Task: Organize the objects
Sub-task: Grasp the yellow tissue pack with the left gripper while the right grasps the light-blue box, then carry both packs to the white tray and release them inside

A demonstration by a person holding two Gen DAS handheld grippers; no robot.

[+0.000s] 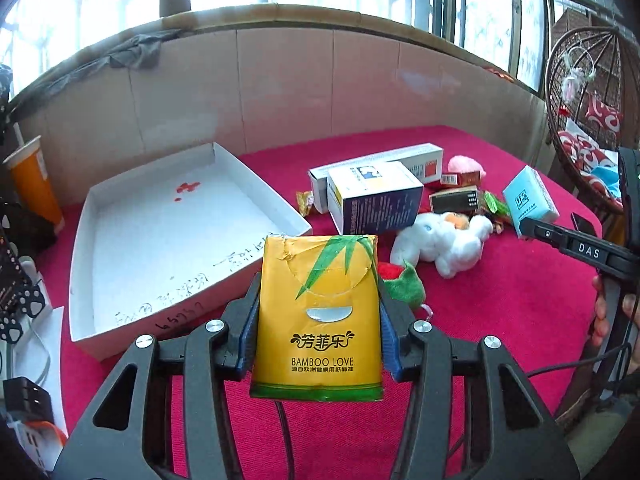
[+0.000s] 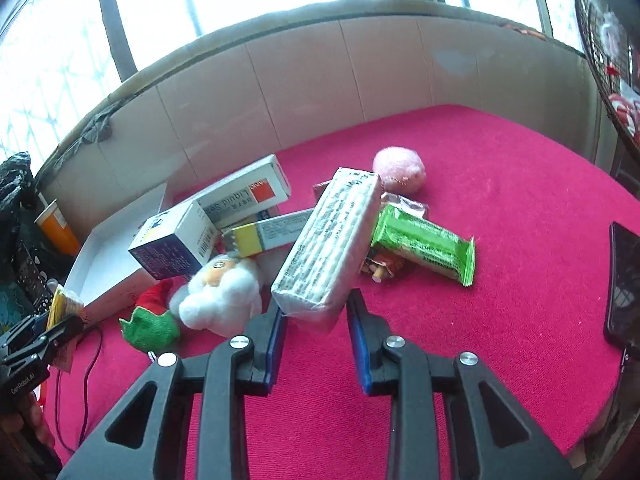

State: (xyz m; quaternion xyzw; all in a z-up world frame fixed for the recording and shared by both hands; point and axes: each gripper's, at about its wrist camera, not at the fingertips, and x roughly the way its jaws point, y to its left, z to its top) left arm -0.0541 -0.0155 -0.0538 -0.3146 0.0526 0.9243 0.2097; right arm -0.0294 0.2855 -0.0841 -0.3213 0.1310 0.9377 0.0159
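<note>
My left gripper (image 1: 318, 286) is shut on a yellow tissue pack (image 1: 320, 320) printed "BAMBOO LOVE", held upright above the red cloth, just right of the white cardboard tray (image 1: 192, 168). My right gripper (image 2: 316, 304) is shut on the near end of a pale tissue pack (image 2: 332, 236), which tilts up and away over the pile. In the left wrist view that pack (image 1: 530, 200) looks light blue, with the right gripper's fingers (image 1: 560, 238) under it at the far right. The tray holds nothing but red specks and handwriting.
On the red cloth (image 2: 500, 208) lies a pile: a Santa plush (image 2: 220, 292), several cartons (image 2: 176, 244), a green snack wrapper (image 2: 424, 248), a pink plush ball (image 2: 398, 170). A phone (image 2: 622, 280) lies at the right edge. An orange cup (image 1: 34, 184) stands left; a wicker chair (image 1: 584, 92) stands right.
</note>
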